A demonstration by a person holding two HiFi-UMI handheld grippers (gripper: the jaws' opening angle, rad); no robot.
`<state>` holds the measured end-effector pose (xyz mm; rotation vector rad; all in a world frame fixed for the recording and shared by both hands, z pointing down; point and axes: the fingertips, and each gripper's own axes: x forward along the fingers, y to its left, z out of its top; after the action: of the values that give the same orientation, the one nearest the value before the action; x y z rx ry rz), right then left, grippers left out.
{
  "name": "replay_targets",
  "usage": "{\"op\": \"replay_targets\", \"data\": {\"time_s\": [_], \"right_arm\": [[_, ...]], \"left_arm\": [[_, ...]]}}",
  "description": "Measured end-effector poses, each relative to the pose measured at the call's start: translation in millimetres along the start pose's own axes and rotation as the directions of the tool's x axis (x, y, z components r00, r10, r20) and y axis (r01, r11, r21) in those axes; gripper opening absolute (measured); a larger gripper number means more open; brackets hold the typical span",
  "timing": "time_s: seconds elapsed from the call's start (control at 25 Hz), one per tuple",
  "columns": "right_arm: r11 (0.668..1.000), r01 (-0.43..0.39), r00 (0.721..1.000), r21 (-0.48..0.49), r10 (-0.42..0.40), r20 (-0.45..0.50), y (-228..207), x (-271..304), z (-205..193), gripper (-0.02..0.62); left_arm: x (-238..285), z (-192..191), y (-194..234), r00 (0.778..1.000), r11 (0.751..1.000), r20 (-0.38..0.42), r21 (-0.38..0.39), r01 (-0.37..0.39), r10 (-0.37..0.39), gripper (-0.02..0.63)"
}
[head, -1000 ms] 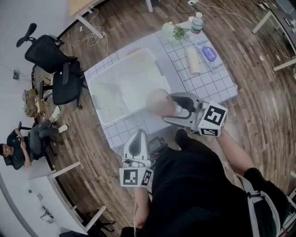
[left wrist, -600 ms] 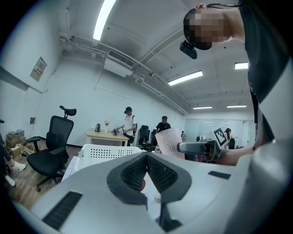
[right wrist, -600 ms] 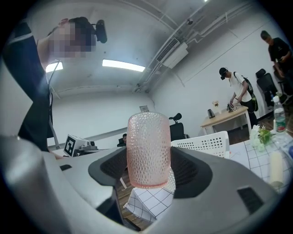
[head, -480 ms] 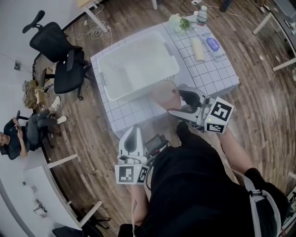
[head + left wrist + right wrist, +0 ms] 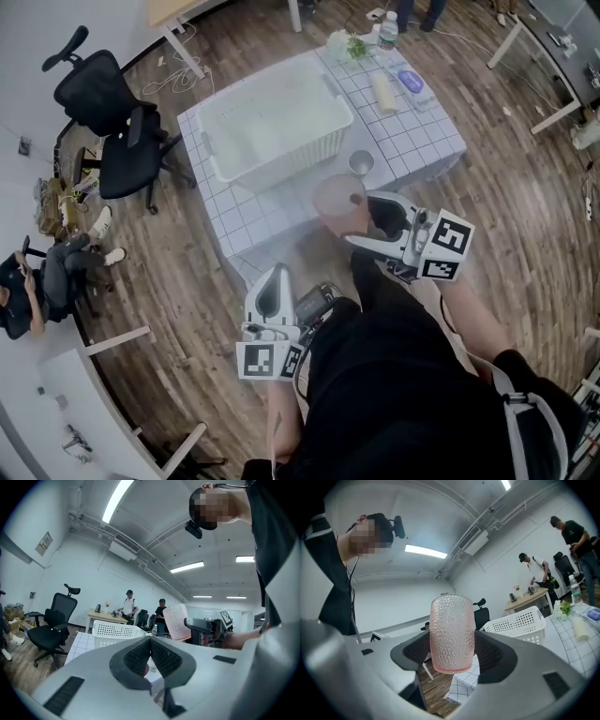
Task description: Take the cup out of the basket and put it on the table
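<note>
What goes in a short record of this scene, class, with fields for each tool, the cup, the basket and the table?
Right tool: shut on the pink cup
Left tool: shut, nothing between its jaws, held near the person's body
Pink cup: out of the basket, in the air by the table's near edge, not yet set down
Basket: white, on the table
Table: white grid top; a small grey cup stands on it

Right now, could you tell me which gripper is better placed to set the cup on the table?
Right gripper: it holds the pink cup by the table's near edge; the left gripper is shut, empty, farther back.
</note>
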<state>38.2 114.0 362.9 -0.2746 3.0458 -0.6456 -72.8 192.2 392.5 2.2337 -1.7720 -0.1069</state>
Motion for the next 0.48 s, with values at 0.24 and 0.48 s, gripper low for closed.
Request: {"op": "replay_targets", "data": {"time_s": [0.24,0.48], "right_arm": [[1.000,0.026,1.000,-0.011,-0.026,-0.002,23.8,-22.0,-8.2,0.295],[0.999,-0.009,1.000,-0.032,0.009,-0.007,32.1,-36.2,-5.6,0.295]], "left_arm": [[-19.0,-6.6,-16.6,0.998,0.998,-0.024,0.017,0.057,-0.056,0.009],[-20.6,1.6,-21.8,1.000,1.000,-0.010,0.012,0.003,-0.003,0.009]]}}
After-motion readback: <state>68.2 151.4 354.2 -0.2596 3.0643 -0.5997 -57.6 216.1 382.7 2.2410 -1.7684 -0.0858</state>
